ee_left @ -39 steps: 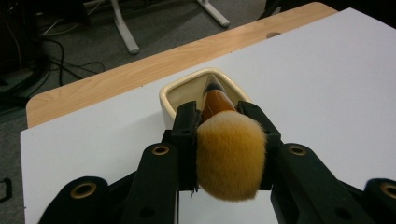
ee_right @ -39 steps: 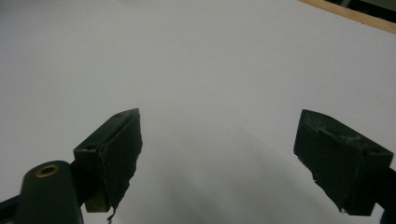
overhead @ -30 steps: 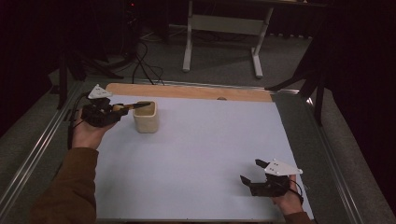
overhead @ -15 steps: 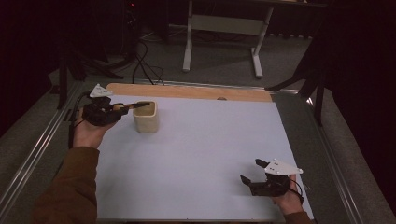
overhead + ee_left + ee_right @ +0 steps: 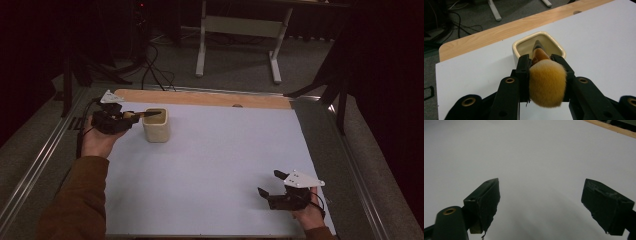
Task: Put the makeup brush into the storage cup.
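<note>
A cream square cup (image 5: pixel 156 127) stands upright at the far left of the white table top (image 5: pixel 225 155). My left gripper (image 5: pixel 131 117) is just left of it, shut on a brush (image 5: pixel 146 114) held level. In the left gripper view the brush's yellow bristle head (image 5: pixel 547 81) bulges toward the camera between the jaws. Its tan and dark handle tip reaches over the cup (image 5: pixel 524 44) opening. My right gripper (image 5: pixel 268 182) rests low near the front right corner, open, with bare white surface between its fingers (image 5: pixel 484 200).
A wooden strip (image 5: pixel 200 97) runs along the table's far edge. Metal rails (image 5: pixel 45 160) border both sides. On the floor beyond are cables (image 5: pixel 150 65) and a white frame's legs (image 5: pixel 235 30).
</note>
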{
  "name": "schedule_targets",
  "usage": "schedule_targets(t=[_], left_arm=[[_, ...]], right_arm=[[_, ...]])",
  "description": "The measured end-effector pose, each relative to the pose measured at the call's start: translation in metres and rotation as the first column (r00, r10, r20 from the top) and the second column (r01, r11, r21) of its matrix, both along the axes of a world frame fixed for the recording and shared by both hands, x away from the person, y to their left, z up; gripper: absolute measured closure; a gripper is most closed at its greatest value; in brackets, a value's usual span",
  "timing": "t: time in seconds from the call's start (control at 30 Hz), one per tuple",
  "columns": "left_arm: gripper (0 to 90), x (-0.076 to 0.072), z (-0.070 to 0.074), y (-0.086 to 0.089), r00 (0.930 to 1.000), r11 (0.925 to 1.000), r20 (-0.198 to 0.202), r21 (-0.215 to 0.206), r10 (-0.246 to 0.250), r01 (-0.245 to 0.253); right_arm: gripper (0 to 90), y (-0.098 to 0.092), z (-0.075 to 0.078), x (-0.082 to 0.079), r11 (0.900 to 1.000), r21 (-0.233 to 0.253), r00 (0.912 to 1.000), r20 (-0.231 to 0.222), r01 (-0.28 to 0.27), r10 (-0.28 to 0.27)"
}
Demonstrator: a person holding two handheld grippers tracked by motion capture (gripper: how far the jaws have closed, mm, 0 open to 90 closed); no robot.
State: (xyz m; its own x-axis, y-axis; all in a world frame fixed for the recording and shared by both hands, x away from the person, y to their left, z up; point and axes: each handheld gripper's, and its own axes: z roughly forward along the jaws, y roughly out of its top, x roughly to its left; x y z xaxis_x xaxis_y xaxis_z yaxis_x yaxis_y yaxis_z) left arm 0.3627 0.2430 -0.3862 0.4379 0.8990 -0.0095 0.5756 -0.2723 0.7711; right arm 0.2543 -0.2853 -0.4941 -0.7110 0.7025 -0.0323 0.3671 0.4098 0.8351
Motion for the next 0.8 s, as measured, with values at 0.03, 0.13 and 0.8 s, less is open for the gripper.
schedule_targets(t=[0.03, 0.13, 0.8], left_arm=[[70.6, 0.0004, -0.0003, -0.0006, 1.0000, 1.0000, 0.000, -0.002, 0.001, -0.001], [70.5, 0.0014, -0.0012, -0.0017, 1.0000, 1.0000, -0.006, 0.001, 0.001, -0.001], [70.5, 0.0081, -0.0048, -0.0049, 0.9996, 1.0000, -0.029, 0.003, 0.007, -0.007]], right_arm=[[14.9, -0.0001, 0.0000, 0.0000, 1.000, 0.000, 1.0000, 0.000, 0.000, 0.000], [14.9, -0.0004, 0.0001, 0.0000, 1.000, -0.001, 1.0000, 0.002, 0.000, 0.000], [14.9, -0.0003, -0.0005, 0.0004, 1.000, -0.003, 1.0000, -0.004, -0.001, 0.001]])
